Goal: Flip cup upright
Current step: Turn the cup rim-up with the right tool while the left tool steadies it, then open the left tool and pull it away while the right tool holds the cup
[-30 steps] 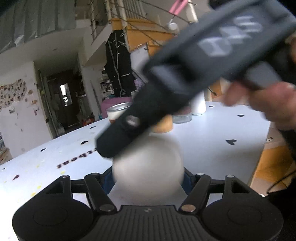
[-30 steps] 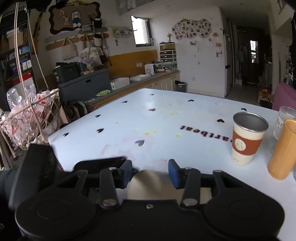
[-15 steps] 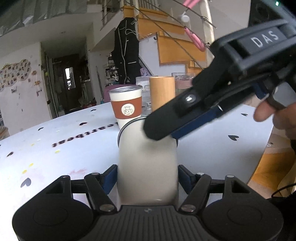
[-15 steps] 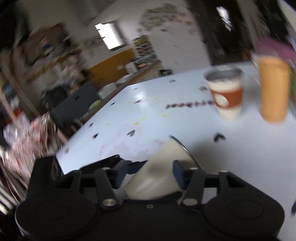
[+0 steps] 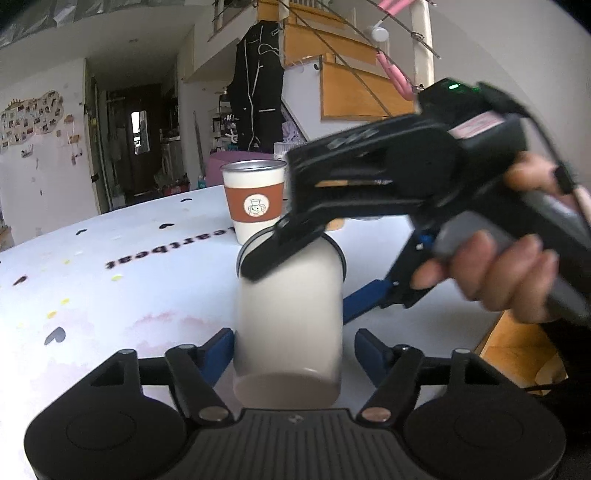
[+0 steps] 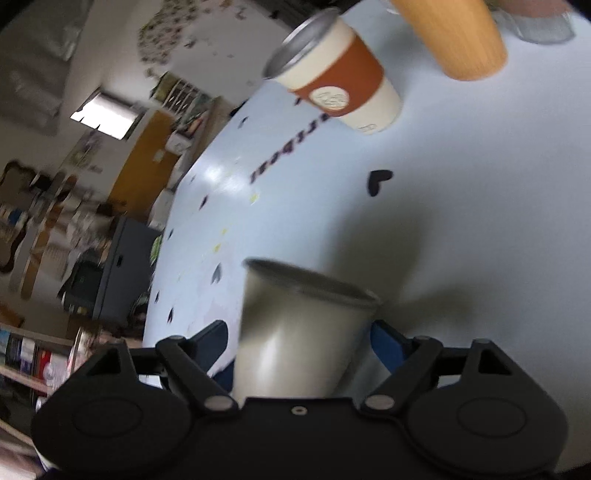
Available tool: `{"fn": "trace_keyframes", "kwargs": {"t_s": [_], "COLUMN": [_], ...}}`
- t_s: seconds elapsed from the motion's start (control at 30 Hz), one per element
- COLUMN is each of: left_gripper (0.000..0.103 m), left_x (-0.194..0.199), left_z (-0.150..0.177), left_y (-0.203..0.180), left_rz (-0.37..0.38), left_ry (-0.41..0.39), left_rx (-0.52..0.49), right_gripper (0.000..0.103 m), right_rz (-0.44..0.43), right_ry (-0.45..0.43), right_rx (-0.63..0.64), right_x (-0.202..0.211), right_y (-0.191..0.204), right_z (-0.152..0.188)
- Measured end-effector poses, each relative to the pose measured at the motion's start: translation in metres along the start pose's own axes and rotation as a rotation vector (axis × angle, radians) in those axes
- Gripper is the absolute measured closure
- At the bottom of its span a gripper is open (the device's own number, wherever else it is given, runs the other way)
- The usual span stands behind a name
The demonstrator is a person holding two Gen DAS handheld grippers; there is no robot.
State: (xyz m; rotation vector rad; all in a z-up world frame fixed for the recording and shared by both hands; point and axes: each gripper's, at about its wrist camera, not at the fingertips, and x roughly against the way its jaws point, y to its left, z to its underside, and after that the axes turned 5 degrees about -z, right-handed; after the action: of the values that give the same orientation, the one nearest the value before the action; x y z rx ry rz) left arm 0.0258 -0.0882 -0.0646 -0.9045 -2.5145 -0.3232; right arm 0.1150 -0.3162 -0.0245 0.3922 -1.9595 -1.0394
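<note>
A cream cup (image 5: 290,314) with a dark metal rim lies between the blue pads of my left gripper (image 5: 293,349), rim pointing away; the left jaws stand wider than the cup with a gap on the right. My right gripper (image 6: 299,347) is shut on the same cup (image 6: 299,332) and reaches in from the upper right in the left wrist view, gripping near the rim. The cup is above the white table (image 5: 110,302). The right wrist view is strongly tilted.
A paper cup with an orange sleeve (image 5: 255,199) stands behind on the table; it also shows in the right wrist view (image 6: 336,77). A tan wooden tumbler (image 6: 454,37) and a clear glass (image 6: 535,26) stand beside it. The table's right edge is close (image 5: 491,325).
The right gripper has rolled hard, turning the cup with it. The left jaws have opened off the cup, which has turned from bottom-on to lengthwise in the left view.
</note>
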Motion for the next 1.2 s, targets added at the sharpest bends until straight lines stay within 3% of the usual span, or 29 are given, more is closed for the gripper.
{"fn": "trace_keyframes", "kwargs": {"t_s": [0.17,0.4,0.6,0.7,0.97,1.07,1.2], "left_gripper": [0.036,0.036,0.036,0.044,0.045,0.044,0.044], "left_x": [0.0,-0.002,0.008,0.006,0.001,0.003,0.007], "left_z": [0.003,0.006,0.017,0.022,0.032,0.034,0.037], "left_y": [0.002,0.002,0.003,0.003,0.007,0.006,0.01], "left_rz": [-0.001,-0.031,-0.022,-0.011,0.003,-0.008,-0.031], "left_ry": [-0.003,-0.031,-0.049,-0.034,-0.028,-0.039,-0.042], "left_rx": [0.022,0.043,0.061,0.066,0.113,0.114,0.129], "right_gripper": [0.024,0.025,0.025,0.025,0.025,0.033,0.034], "right_rz": [0.01,0.069,0.169,0.196,0.206,0.18,0.191], "right_ry": [-0.041,-0.189,-0.271,-0.28,-0.191,-0.156,-0.166], "right_rx": [0.07,0.486,0.851,0.954,0.966,0.953,0.99], "right_x": [-0.004,0.011,0.011,0.01,0.012,0.01,0.0], "right_y": [0.006,0.054,0.078,0.083,0.073,0.07,0.072], "right_z": [-0.002,0.027,0.064,0.077,0.085,0.084,0.083]}}
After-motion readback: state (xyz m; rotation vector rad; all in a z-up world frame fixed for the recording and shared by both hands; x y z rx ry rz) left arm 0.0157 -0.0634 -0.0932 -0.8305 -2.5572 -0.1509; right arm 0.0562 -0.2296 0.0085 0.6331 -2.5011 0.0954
